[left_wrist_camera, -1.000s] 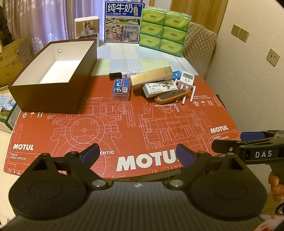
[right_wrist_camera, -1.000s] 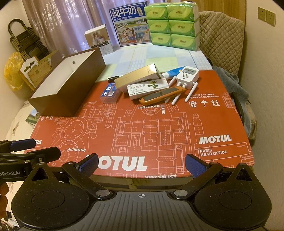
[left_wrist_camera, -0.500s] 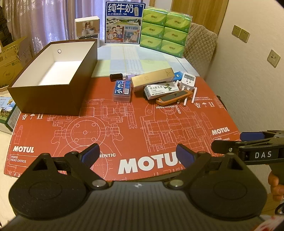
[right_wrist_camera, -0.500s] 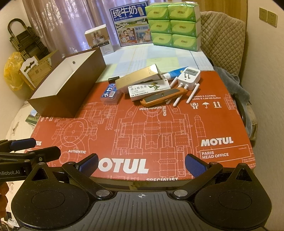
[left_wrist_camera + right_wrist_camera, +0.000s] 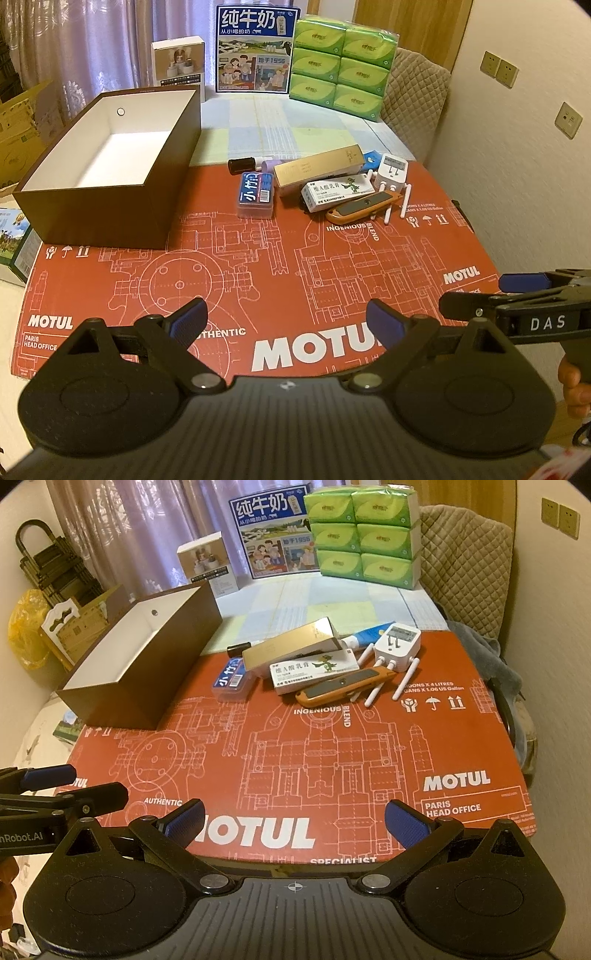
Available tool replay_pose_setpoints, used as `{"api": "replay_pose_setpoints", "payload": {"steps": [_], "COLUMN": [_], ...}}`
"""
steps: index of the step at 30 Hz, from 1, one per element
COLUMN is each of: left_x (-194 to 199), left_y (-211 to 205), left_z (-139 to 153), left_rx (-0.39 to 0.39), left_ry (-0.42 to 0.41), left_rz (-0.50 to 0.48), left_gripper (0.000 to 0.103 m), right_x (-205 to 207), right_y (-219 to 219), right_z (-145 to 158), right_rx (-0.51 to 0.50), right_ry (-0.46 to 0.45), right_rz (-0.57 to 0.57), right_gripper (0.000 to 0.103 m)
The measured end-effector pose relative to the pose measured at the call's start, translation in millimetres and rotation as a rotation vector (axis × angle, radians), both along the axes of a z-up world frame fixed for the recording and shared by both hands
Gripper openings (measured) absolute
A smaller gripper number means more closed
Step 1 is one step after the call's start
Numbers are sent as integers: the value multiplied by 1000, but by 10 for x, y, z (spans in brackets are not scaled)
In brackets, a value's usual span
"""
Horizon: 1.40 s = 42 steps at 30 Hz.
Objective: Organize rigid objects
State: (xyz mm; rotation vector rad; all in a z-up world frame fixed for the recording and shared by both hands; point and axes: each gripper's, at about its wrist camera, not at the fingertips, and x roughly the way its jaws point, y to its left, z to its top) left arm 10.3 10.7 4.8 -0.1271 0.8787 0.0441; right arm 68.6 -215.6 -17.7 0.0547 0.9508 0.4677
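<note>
Both tongs have eased slightly forward over the last second, so the clutter sits a little lower in each view; nothing on the surface has shifted. The left tongs (image 5: pixel 284 321) hang wide open and empty above the near edge of the red MOTUL mat (image 5: pixel 258 280), and the right tongs (image 5: pixel 295 818) are equally spread, holding nothing.

Taking the orange utility knife (image 5: pixel 364 208) as the landmark: two loose white sticks (image 5: pixel 397 206) lie just right of it. One white medicine carton (image 5: pixel 338 192) touches it from behind. One blue-labelled clear case (image 5: pixel 255 194) lies to its left, well short of the box. Behind the carton sits one gold box (image 5: pixel 317 170), with one white plug timer (image 5: pixel 391 171) behind the knife's right end. One dark-capped bottle (image 5: pixel 245 165) and one blue-and-white tube (image 5: pixel 364 637) lie farthest back. One open brown box (image 5: pixel 110 177), empty, stands far left of the knife.
</note>
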Motion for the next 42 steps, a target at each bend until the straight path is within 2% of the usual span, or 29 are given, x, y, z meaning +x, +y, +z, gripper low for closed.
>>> {"api": "replay_pose_setpoints", "payload": {"steps": [20, 36, 42], "left_x": [203, 386, 595], "left_y": [205, 487, 458], "left_z": [-43, -226, -309], "left_rx": [12, 18, 10], "left_ry": [9, 30, 38], "left_rz": [-52, -117, -131], "left_gripper": [91, 91, 91], "right_x": [83, 104, 240], "right_y": [146, 386, 350], "right_z": [-21, -239, -285], "right_rx": [14, 27, 10], "right_ry": [13, 51, 53], "right_rz": [-67, -163, -186], "right_gripper": [101, 101, 95]}}
